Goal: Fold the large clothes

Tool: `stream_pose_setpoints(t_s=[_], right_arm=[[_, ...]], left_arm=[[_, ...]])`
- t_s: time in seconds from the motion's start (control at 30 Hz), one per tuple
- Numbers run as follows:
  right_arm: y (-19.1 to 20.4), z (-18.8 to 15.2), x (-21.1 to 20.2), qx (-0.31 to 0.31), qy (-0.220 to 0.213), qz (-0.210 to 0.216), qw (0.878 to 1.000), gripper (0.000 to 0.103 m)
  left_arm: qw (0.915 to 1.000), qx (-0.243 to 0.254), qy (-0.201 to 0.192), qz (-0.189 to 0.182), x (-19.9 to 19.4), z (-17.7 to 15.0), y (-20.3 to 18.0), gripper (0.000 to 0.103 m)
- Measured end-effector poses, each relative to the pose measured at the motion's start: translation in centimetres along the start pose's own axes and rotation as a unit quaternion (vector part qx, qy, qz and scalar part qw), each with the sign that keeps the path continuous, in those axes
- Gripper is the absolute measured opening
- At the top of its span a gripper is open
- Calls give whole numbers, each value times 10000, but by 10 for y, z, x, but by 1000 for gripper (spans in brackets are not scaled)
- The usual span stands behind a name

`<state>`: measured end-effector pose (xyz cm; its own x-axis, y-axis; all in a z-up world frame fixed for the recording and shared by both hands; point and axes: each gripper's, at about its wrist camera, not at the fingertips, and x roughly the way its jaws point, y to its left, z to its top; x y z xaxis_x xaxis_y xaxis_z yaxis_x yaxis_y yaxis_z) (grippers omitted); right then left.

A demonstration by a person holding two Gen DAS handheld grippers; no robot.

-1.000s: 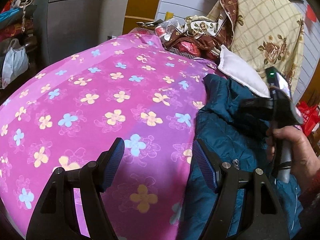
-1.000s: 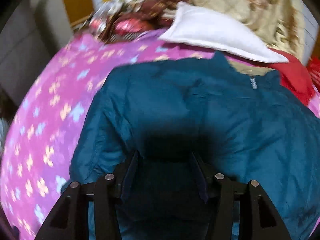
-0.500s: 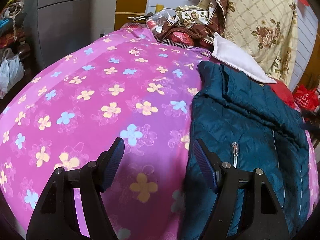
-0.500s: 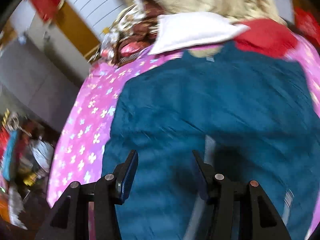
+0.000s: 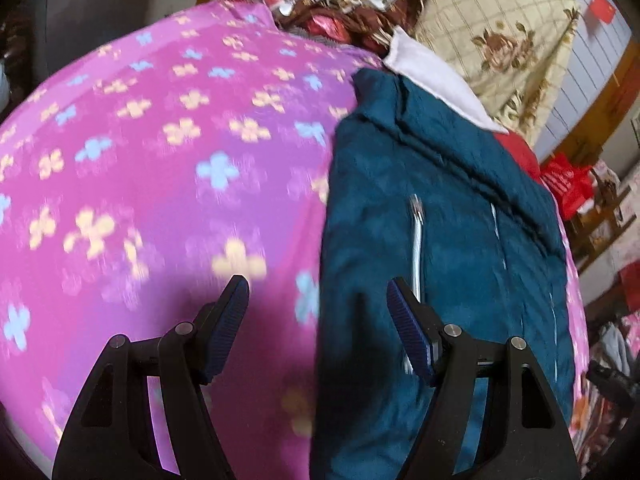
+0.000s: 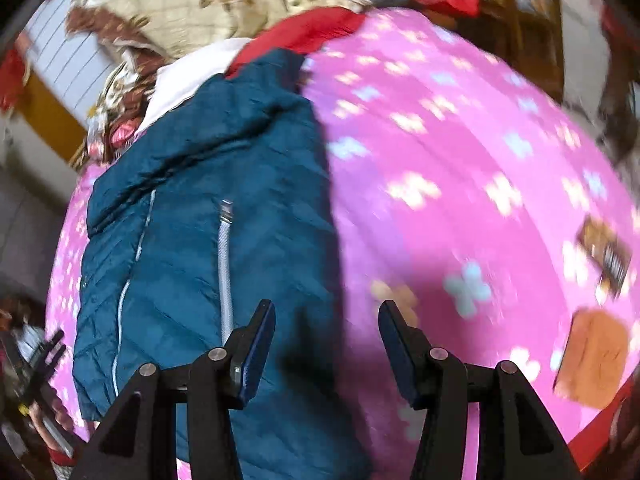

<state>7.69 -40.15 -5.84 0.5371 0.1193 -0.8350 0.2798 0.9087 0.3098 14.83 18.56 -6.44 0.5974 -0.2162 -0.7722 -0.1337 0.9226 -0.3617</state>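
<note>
Tilting downward, both grippers (left [image 5: 316, 312], right [image 6: 326, 340]) hang spread, empty, over jacket [image 5: 440, 220].

Quilted matt cloth jacket [image 5: 440, 208]

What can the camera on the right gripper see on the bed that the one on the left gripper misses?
Only the right wrist view shows the bare side of the bed to the jacket's right, with a brown card and a dark packet lying there. Only the left wrist view shows the bare sheet on the jacket's other side. Both share the teal jacket with its silver zip, the pink flowered sheet, the white pillow and open jaws holding nothing.
</note>
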Motion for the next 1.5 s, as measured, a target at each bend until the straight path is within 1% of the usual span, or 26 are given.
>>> stream_pose_setpoints(t_s=[0.13,0.2,0.27,0.3,0.33,0.37,0.43,0.47,0.53,0.6,0.63,0.7,0.73,0.83,0.97,1.07,1.13,1.2,1.23,1.27,1.33,1.37,1.4,1.43,1.47,1.5], right_arm=[[-24,-12,18,168,208,501,9984,52],[-33,-14,28,355,204,857,9955,52],[-35,-16,35,482,172,1072,9929,52],[-36,-15,37,506,147,1158,9919,52],[-32,-16,39,505,132,1213,9912,52],[-32,-15,42,492,119,1289,9904,52],[-28,-16,45,463,122,1362,9895,52],[-27,-15,48,453,147,1393,9891,52],[-22,-13,52,414,110,1473,9882,52],[-19,-12,55,403,123,1554,9870,52],[-17,-13,57,409,182,1670,9849,52],[-14,-16,59,384,330,1898,9805,52],[-10,-20,59,333,402,1984,9787,52],[3,-36,54,-11,491,1995,9787,53],[6,-57,48,-48,519,2161,9750,53],[8,-74,42,-82,344,2179,9753,53],[13,-82,41,-92,242,2221,9747,53],[20,-85,40,-91,118,2146,9766,53],[24,-87,40,-83,50,2073,9782,53],[27,-89,40,-92,20,2026,9792,53],[33,-91,39,-139,-22,1866,9823,53],[39,-90,39,-198,8,1715,9850,48],[45,-89,40,-306,92,1513,9880,37],[48,-88,40,-386,143,1374,9897,35],[52,-88,39,-484,178,1253,9908,31],[55,-87,37,-554,183,1202,9910,28]], left_arm=[[9979,-140,416,-485,6,-16,4,72],[9955,-232,619,-684,11,-21,6,72],[9932,-325,731,-849,15,-25,7,72],[9921,-391,780,-899,16,-27,7,72],[9920,-419,729,-943,15,-27,7,72],[9905,-451,774,-1048,15,-27,6,72],[9840,-566,956,-1391,19,-28,3,72],[9832,-604,962,-1431,20,-28,1,72],[9849,-594,928,-1335,17,-30,-4,72],[9828,-594,971,-1457,14,-35,-8,72],[9815,-578,1002,-1522,11,-38,-11,72],[9813,-476,945,-1610,1,-45,-18,72],[9818,-404,906,-1617,-4,-49,-22,72],[9835,-362,803,-1582,-11,-57,-27,72],[9835,-438,816,-1556,-4,-63,-27,72],[9811,-598,799,-1655,1,-63,-24,75],[9804,-593,866,-1666,5,-62,-25,77],[9821,-515,885,-1581,6,-62,-29,77],[9843,-428,893,-1460,5,-62,-33,77],[9865,-335,885,-1337,3,-63,-36,75],[9909,-168,889,-994,1,-64,-43,57],[9921,-143,895,-869,1,-63,-44,51],[9933,-166,891,-714,-2,-62,-45,36],[9935,-215,899,-661,-4,-60,-44,26],[9934,-256,900,-659,-7,-60,-41,22],[9941,-265,858,-612,-13,-58,-41,14]])
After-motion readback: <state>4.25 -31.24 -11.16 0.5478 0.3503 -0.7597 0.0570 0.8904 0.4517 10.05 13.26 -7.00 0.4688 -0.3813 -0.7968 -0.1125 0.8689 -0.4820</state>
